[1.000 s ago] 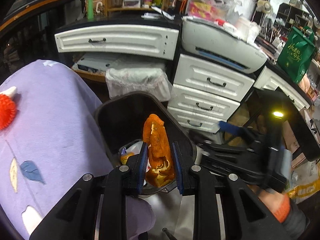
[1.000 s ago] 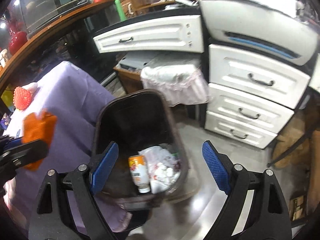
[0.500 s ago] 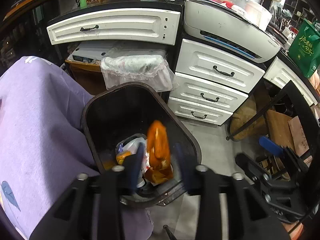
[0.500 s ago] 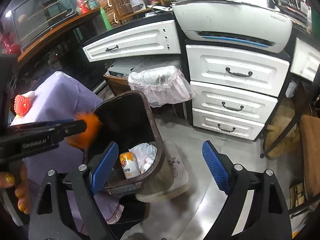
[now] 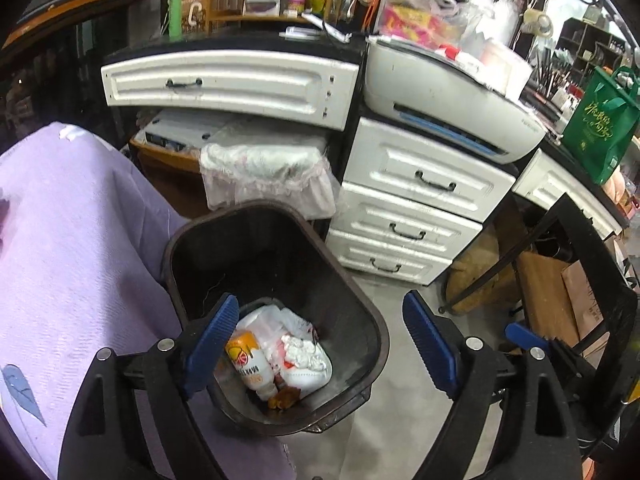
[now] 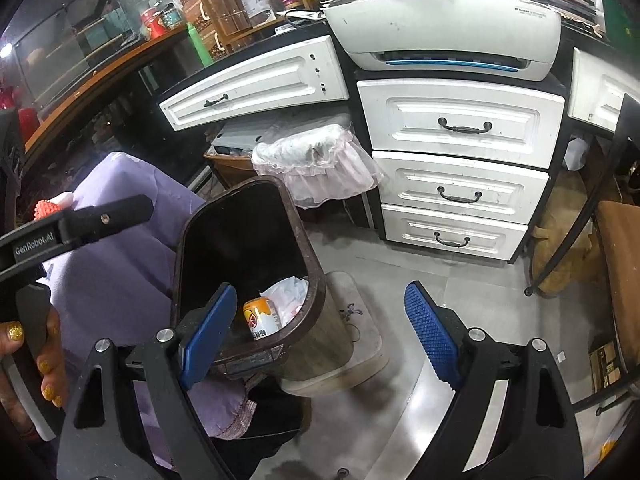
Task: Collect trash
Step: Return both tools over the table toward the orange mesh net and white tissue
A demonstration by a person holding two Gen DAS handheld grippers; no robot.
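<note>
Floor bin (image 5: 372, 344) holds bottle (image 5: 250, 364), crumpled wrappers (image 5: 304, 356).

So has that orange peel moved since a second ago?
Yes. The orange peel dropped from between the left fingers down into the bin, beside the bottle.

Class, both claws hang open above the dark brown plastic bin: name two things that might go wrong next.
1. The left claw hangs low beside the dark brown plastic bin; swinging away could clip its rim and tip it.
2. The purple tablecloth drapes against the bin and might snag on a claw.
</note>
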